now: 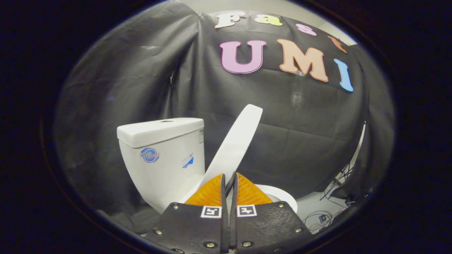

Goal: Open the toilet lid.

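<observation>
A white toilet stands ahead, with its tank [166,155] to the left of the fingers. The lid [236,141] is partly raised and seen edge-on. It slopes up from behind the fingers, and its free end is high and leans away from the tank. Part of the white seat rim [282,194] shows just right of the fingers. My gripper [229,175] is shut, with only a thin dark gap between the two fingers. The fingertips sit right at the lid's lower part, which passes behind the left finger [210,194]. I see nothing held between the fingers.
Black cloth walls close in behind and on both sides of the toilet. Loose cables [323,217] lie on the pale floor at the right, near the foot of the cloth.
</observation>
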Demonstrator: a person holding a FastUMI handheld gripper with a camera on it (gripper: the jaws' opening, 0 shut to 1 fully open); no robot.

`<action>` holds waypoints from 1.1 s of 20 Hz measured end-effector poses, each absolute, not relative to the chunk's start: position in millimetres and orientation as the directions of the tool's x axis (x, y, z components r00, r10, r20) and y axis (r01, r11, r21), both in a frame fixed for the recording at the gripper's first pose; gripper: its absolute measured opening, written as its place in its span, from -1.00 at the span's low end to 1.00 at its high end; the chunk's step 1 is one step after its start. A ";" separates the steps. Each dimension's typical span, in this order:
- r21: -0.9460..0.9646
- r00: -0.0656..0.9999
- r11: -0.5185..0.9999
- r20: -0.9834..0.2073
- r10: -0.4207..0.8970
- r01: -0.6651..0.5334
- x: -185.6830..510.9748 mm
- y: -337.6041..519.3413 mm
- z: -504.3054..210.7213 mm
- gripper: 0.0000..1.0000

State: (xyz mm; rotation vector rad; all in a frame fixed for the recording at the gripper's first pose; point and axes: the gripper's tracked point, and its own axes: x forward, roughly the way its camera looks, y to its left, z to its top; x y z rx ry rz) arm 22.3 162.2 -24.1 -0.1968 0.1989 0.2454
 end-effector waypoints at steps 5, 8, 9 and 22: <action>-0.172 0.948 0.945 -0.207 0.241 -0.278 20.9 180.7 -17.5 -0.97; -0.177 0.947 0.941 -0.197 0.255 -0.290 23.1 192.6 -16.2 -0.96; -0.178 0.946 0.939 -0.196 0.259 -0.294 23.4 196.6 -14.2 -0.95; -0.202 0.929 0.912 -0.172 0.327 -0.358 25.1 247.2 -14.4 -0.95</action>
